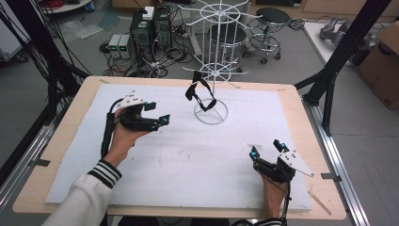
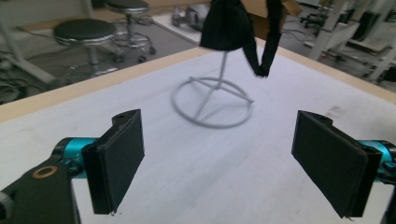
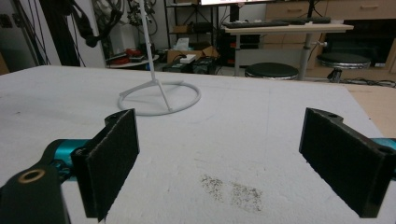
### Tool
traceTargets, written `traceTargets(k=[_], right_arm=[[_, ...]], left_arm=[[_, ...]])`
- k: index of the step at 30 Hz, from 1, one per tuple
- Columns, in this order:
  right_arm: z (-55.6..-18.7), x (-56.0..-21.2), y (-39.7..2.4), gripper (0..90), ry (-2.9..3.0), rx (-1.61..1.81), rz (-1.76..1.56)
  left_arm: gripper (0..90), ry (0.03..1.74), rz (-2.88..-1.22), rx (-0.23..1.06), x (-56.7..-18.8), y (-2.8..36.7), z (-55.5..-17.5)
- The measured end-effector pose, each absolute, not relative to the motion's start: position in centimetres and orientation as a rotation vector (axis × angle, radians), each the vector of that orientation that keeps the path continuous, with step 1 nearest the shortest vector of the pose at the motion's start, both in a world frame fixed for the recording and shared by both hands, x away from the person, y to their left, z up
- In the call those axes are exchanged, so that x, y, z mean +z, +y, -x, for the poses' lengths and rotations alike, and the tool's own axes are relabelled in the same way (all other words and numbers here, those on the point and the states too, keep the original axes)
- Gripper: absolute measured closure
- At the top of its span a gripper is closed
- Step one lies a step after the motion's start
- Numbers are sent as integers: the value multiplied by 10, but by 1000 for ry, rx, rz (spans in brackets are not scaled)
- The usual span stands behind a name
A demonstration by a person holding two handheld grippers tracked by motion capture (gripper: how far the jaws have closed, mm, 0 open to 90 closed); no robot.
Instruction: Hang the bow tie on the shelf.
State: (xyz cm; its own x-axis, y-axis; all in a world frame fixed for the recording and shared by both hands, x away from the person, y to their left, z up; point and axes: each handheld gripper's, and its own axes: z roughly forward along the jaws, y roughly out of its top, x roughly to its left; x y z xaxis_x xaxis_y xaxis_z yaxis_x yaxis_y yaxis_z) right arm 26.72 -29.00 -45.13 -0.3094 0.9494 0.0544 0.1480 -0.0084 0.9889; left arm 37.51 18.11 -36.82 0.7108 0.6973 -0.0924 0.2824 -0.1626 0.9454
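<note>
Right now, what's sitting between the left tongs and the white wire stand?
Nothing: the left gripper view shows bare white mat between the open left tongs and the stand's ring base.

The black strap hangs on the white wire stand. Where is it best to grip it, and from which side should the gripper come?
Probably grip the low loop of the black strap, where two narrow bands join and hang free above the ring base of the white wire stand. Come from the left, with the open left gripper, which already faces it. The wider upper part sits near the pole and the wire arms.
</note>
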Motion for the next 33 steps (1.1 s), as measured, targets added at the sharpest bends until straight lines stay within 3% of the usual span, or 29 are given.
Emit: traceTargets(k=[14,22,29,33], right_arm=[[-266,-452,-290,111,1527,1407,-1176],[-266,-452,-290,111,1523,1404,-1173],[-266,-452,-290,111,1526,1405,-1176],[-266,-452,-290,111,1533,1398,-1173]], left_arm=[[160,704,-1610,625,-421,274,-313],[152,725,-1559,627,-445,284,-302],[166,732,-1403,659,-455,291,-293],[167,702,-1425,695,-455,288,-290]])
